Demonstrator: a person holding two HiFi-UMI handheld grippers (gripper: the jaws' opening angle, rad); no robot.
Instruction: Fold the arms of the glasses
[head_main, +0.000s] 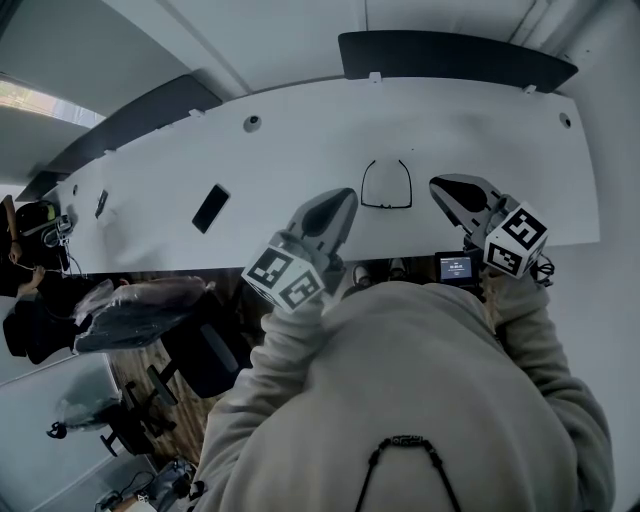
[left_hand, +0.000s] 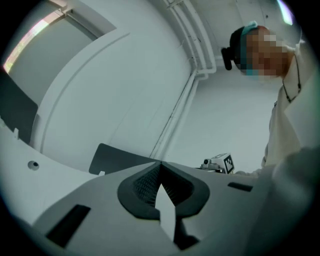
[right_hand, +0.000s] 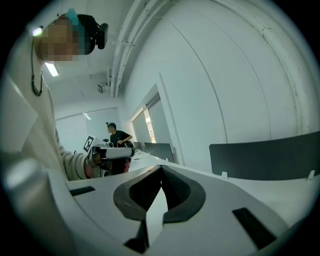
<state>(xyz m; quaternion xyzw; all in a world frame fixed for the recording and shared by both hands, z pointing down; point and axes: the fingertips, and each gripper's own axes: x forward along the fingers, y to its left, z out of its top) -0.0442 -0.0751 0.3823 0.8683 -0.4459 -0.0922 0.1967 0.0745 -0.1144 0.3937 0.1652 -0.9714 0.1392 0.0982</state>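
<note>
Both hand-held grippers are closed and empty. In its own view the left gripper (left_hand: 160, 162) has its dark ribbed pads (left_hand: 142, 185) pressed together at the tip with nothing between them. The right gripper (right_hand: 161, 167) shows the same in its view: jaws together on nothing. From the head view the left gripper (head_main: 343, 200) and the right gripper (head_main: 438, 185) are held out over the near edge of a long white table (head_main: 300, 140), with their tips angled toward each other. The glasses (head_main: 386, 207) lie flat on that table between the two tips, and a visible gap separates them from each gripper. Their thin dark frame forms a U. The front bar is on the side nearer the person, and the two arms are spread open and run toward the far edge. A black phone (head_main: 210, 208) lies on the table well to the left of the glasses. A small device with a lit screen (head_main: 457, 266) sits at the near table edge just beside the right gripper. Dark partition panels (head_main: 450, 60) stand along the far edge. A chair (head_main: 140, 310) wrapped in clear plastic stands on the floor to the left. Each gripper view also catches the other gripper off to one side, held in a light-sleeved hand.
</note>
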